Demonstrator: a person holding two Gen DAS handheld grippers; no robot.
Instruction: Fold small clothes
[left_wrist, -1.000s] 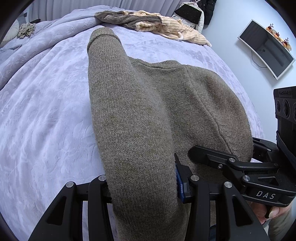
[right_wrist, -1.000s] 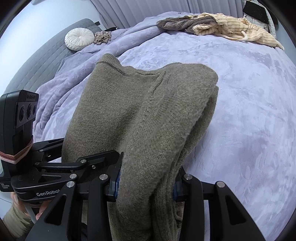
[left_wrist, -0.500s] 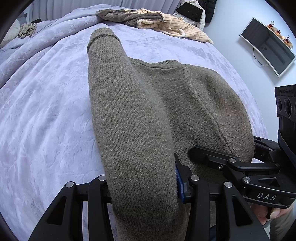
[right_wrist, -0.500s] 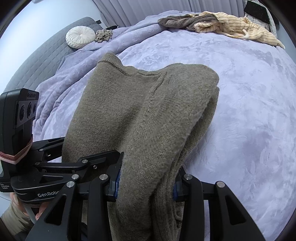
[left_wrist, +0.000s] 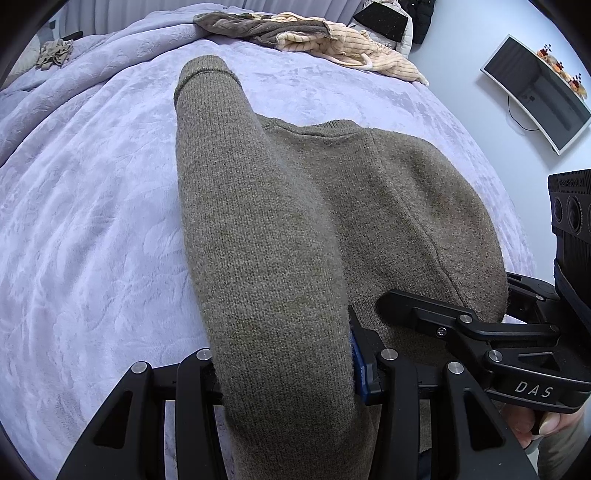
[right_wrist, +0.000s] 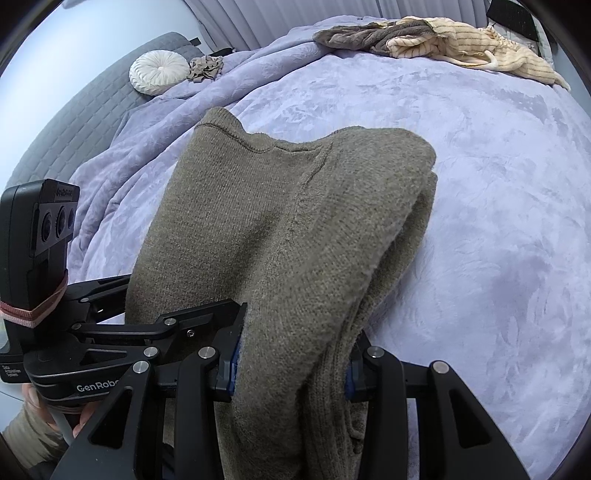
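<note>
Where lavender bedspread (right_wrist: 461, 155) ends, a monitor (left_wrist: 535, 92) hangs on the wall.

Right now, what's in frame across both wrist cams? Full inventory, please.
knit sweater: 1, olive-brown, partly folded on the bed, near edge gripped
bedspread: 1, lavender, covers the bed
clothes pile: 1, grey-brown and cream striped, far edge of the bed
round cushion: 1, white, far left by the grey headboard
crumpled cloth: 1, taupe, beside the cushion
monitor: 1, white frame, dark screen, on the right wall
left hand-held gripper: black, shut on the sweater
right hand-held gripper: black, shut on the sweater
</note>
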